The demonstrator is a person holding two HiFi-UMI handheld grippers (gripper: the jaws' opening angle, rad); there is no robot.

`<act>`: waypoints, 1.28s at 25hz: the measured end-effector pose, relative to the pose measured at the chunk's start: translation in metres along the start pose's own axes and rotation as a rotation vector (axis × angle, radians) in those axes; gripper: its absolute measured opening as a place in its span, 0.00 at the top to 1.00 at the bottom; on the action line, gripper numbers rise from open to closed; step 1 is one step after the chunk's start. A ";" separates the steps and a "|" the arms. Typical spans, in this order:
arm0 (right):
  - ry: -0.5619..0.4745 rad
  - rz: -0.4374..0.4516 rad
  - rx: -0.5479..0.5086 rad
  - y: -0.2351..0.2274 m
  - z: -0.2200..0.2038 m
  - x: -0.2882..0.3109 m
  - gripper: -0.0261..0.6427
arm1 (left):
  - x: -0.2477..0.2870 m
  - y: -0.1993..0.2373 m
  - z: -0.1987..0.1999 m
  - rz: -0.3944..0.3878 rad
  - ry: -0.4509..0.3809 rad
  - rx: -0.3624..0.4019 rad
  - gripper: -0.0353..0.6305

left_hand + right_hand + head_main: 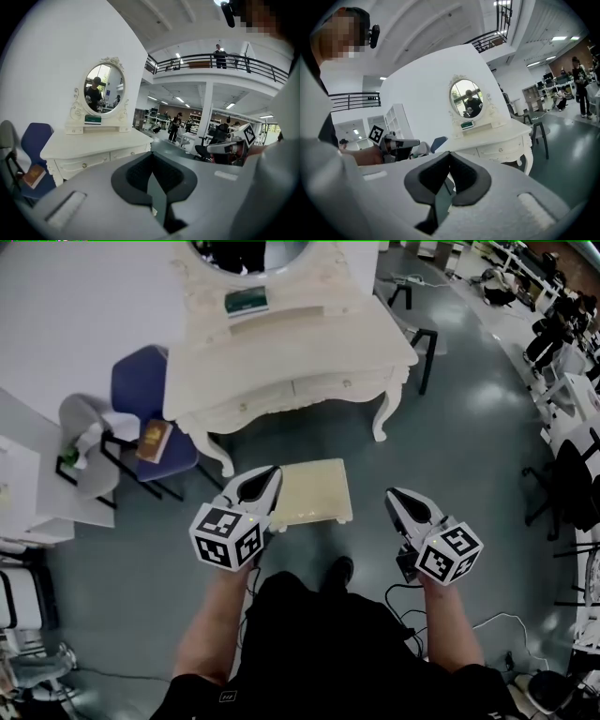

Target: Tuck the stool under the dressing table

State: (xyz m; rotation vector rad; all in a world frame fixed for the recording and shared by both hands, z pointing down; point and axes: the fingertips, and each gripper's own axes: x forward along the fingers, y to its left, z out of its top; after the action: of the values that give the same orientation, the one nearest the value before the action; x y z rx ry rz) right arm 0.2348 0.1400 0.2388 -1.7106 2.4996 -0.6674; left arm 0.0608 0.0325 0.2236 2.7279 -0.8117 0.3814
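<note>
- A glossy grey-green floor [469,427] is spreading through a large open hall. A white wall [75,296] is standing behind the furniture, and a railed balcony [211,61] is running overhead.
- The cream dressing table [291,352] is standing against that wall, with its oval mirror [104,87] rising from the back of the surface.
- A small green box [246,302] is lying on the low shelf under the mirror.
- The drawers [319,385] in the table's front are sitting shut, so whatever they are holding is not showing.
- The stool [312,491], cream with a square top, is standing on the floor out in front of the dressing table. It is sitting just before the front legs and not under the table.
- A blue chair [141,385] is sitting to the left of the table, carrying a brown book [154,440] on its seat. A grey chair [80,418] is standing just beside it.
- A black-legged seat [422,338] is standing to the right of the table.
- The left gripper [270,474] is overlapping the stool's left edge in the head view, and whether it is touching the stool cannot be told. Its fingers [136,176] are pressing together with nothing between them.
- The right gripper [396,495] is hanging to the right of the stool, apart from it. Its fingers [466,176] are likewise pressing together on nothing.
</note>
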 end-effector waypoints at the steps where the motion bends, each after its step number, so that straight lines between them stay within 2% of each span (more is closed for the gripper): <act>1: 0.007 0.011 0.002 -0.001 0.000 0.004 0.95 | 0.001 0.001 0.002 0.005 -0.005 -0.001 0.92; 7: 0.039 0.027 -0.023 0.002 0.004 0.032 0.95 | 0.000 0.020 -0.010 0.022 -0.003 -0.020 0.92; 12: 0.080 0.011 -0.039 0.010 0.013 0.061 0.95 | -0.011 0.053 -0.024 0.041 -0.014 -0.095 0.92; 15: 0.115 0.007 -0.050 0.018 0.010 0.080 0.95 | -0.019 0.074 -0.035 0.043 -0.001 -0.108 0.92; 23: 0.183 -0.025 -0.019 0.014 -0.024 0.120 0.95 | -0.013 0.121 -0.077 0.042 0.093 -0.133 0.92; 32: 0.341 0.038 0.029 -0.007 -0.095 0.181 0.94 | 0.030 0.151 -0.124 0.053 0.173 -0.181 0.92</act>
State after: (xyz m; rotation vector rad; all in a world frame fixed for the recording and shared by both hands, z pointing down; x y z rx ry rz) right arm 0.1443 0.0062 0.3649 -1.6566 2.7117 -1.0671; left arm -0.0210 -0.0634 0.3752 2.4722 -0.8294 0.5204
